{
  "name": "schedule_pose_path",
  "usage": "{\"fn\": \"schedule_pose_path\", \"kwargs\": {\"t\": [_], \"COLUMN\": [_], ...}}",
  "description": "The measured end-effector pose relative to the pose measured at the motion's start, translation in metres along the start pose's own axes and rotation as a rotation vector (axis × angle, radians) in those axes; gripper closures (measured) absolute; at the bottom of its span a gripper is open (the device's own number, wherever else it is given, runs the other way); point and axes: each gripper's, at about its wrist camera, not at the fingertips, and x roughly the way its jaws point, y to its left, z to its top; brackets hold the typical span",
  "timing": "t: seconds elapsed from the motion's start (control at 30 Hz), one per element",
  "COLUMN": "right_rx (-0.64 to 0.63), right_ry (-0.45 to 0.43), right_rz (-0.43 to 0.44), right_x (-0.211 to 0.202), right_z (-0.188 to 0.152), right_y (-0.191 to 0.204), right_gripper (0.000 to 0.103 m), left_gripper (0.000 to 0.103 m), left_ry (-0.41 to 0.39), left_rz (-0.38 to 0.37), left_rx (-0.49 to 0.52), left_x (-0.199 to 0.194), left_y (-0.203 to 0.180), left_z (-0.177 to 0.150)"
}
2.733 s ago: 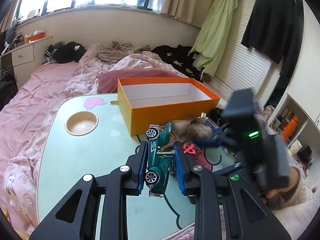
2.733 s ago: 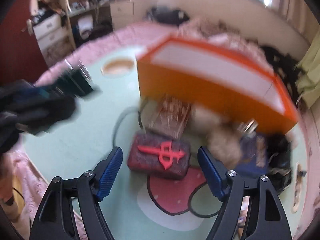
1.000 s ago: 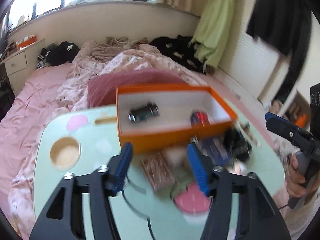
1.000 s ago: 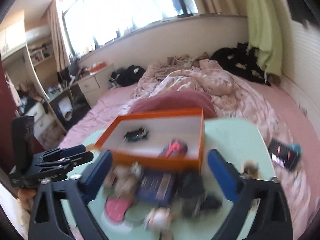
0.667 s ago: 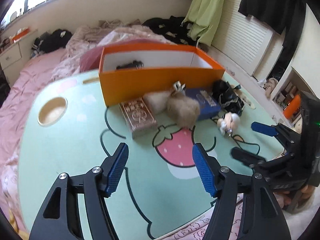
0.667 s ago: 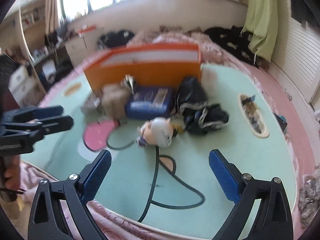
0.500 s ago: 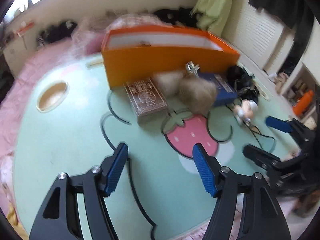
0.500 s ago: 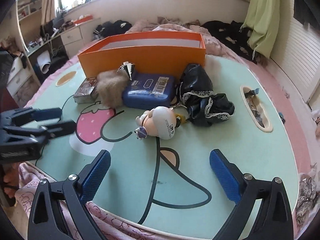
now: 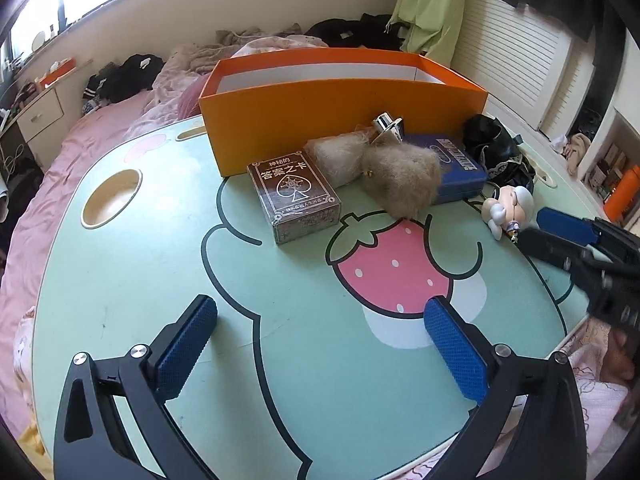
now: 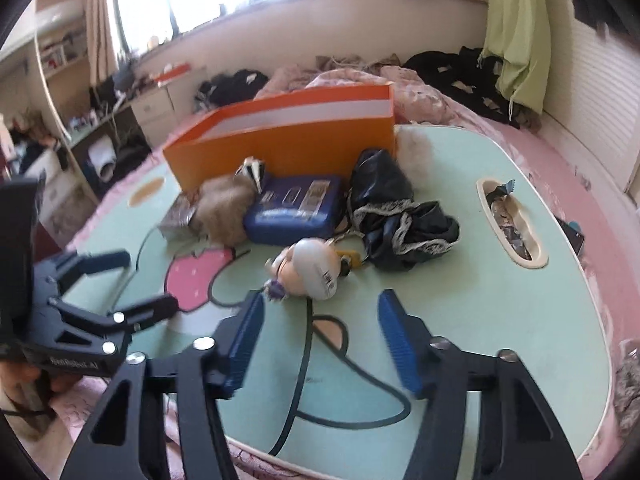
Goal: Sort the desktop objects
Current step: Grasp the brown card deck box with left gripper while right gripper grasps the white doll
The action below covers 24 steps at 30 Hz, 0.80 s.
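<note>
White figurine point(image 10: 310, 270) lies just beyond closing right tool point(image 10: 320, 340).

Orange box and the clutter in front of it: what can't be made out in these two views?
- Orange box: its floor and contents are hidden by its own front wall in both views.
- Blue case: label print blurred in the right wrist view; fur pompom covers part of it in the left.
- Card box: mostly behind the pompom, right wrist view.
- Table slot: contents too small to identify.
</note>
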Motion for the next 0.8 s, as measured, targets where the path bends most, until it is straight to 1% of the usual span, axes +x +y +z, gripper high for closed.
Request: {"fn": "schedule_pose_path", "kwargs": {"t": [0.1, 0.17, 0.27, 0.33, 0.37, 0.4, 0.43, 0.47, 0.5, 0.57, 0.6, 0.63, 0.67, 0.7, 0.73, 0.8], "right_rx": [-0.03, -0.051, -0.073, -0.084, -0.091, -0.099, -0.107, -0.113, -0.114, -0.104, -0.098, -0.093, -0.092, -0.093, -0.097, -0.102], "right_ry": [-0.032, -0.033, -0.002, 0.038, 0.032, 0.028, 0.021, 0.011, 0.005, -0.008, -0.021, -0.044, -0.064, -0.081, -0.1, -0.108], "right_rz": [0.004, -0.011, -0.042, -0.044, -0.046, -0.044, -0.047, -0.047, -0.043, -0.03, -0.022, -0.008, 0.004, 0.015, 0.036, 0.055], "right_x": [-0.003, 0.0, 0.015, 0.025, 0.023, 0.022, 0.021, 0.019, 0.018, 0.015, 0.013, 0.008, 0.004, -0.001, -0.006, -0.01], "right_z": [0.009, 0.015, 0.024, 0.025, 0.023, 0.022, 0.02, 0.017, 0.015, 0.013, 0.012, 0.012, 0.011, 0.01, 0.009, 0.007], "right_y": [0.007, 0.014, 0.018, 0.022, 0.024, 0.026, 0.027, 0.028, 0.027, 0.025, 0.023, 0.022, 0.023, 0.024, 0.024, 0.026], "right_gripper": [0.05, 0.05, 0.05, 0.057, 0.057, 0.061, 0.062, 0.062, 0.062, 0.062, 0.062, 0.062, 0.062, 0.062, 0.062, 0.062], "left_gripper": [0.0, 0.0, 0.0, 0.0, 0.001, 0.007, 0.011, 0.019, 0.021, 0.021, 0.024, 0.026, 0.03, 0.032, 0.032, 0.032], "left_ry": [0.0, 0.0, -0.001, -0.004, -0.007, -0.012, -0.018, -0.021, -0.021, -0.026, -0.029, -0.028, -0.025, -0.023, -0.018, -0.011], "left_rz": [0.0, 0.0, 0.0, -0.002, -0.003, -0.008, -0.017, -0.032, -0.046, -0.07, -0.063, -0.039, -0.025, -0.016, -0.017, -0.021], "left_rx": [0.0, 0.0, 0.001, 0.004, 0.004, -0.002, -0.013, -0.025, -0.038, -0.068, -0.078, -0.087, -0.087, -0.086, -0.084, -0.084], "left_x": [0.0, 0.0, 0.0, -0.001, -0.002, -0.003, -0.005, -0.007, -0.008, -0.009, -0.009, -0.008, -0.007, -0.006, -0.004, 0.0], "left_y": [-0.001, 0.0, 0.001, 0.001, 0.001, 0.002, 0.004, 0.008, 0.011, 0.018, 0.021, 0.025, 0.027, 0.029, 0.032, 0.033], "left_z": [0.0, 0.0, -0.001, -0.002, -0.002, -0.002, -0.001, 0.002, 0.004, 0.012, 0.017, 0.024, 0.03, 0.036, 0.042, 0.052]}}
